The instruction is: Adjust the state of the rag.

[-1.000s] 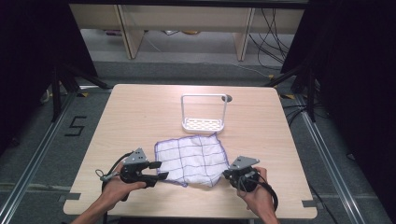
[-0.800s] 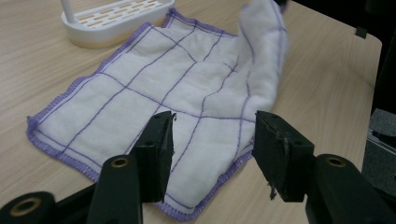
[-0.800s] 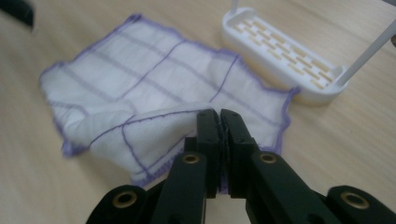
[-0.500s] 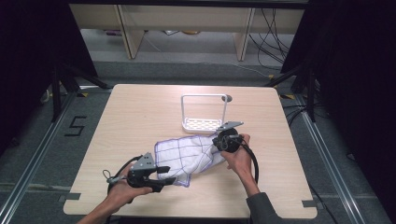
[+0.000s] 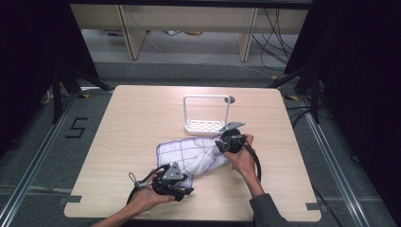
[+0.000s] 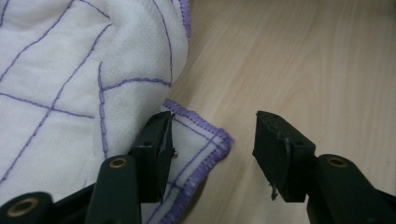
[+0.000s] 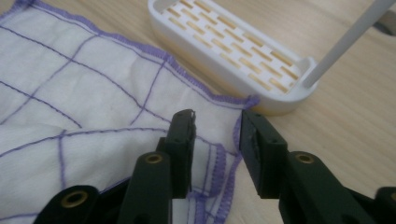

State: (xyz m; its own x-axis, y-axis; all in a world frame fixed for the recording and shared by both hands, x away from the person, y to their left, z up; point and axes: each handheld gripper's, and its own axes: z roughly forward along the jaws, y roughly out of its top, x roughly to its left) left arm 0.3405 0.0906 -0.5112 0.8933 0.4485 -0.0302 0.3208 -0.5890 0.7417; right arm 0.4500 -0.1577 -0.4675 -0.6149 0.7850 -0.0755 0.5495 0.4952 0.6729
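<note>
Overhead, a white cloth (image 5: 194, 156) with a purple stitched grid lies partly folded on the pale wood-grain table (image 5: 137, 118), just before a white slotted plastic rack (image 5: 205, 125) with a thin wire frame. Up close, the left gripper (image 6: 212, 137) has its black jaws apart over the cloth's hemmed corner. Beside the rack, the right gripper (image 7: 217, 135) has just been opening, a hemmed corner seemingly lying loose between its jaws.
</note>
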